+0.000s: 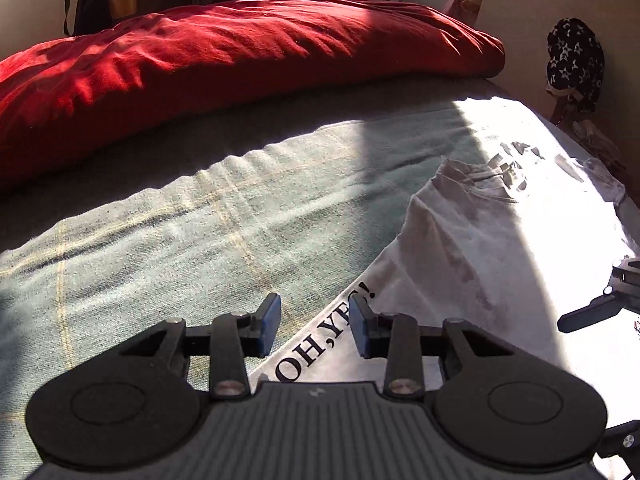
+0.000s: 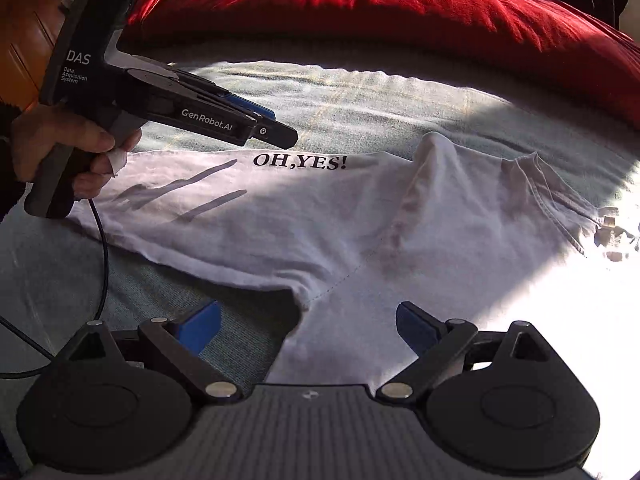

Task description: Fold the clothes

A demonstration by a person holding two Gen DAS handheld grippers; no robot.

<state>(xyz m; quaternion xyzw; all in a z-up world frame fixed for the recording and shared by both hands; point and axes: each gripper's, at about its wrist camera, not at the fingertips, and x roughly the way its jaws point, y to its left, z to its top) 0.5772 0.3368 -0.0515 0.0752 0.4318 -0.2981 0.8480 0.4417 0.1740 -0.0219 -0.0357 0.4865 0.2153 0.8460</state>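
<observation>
My left gripper, part spread and empty, nears the T-shirt edge; right gripper spread wide, empty. Next: pinch it.

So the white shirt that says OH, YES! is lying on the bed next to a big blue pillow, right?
Not quite. The pillow is red, not blue, as the right wrist view shows. The white shirt saying OH, YES! does lie on the bed next to it.
</observation>
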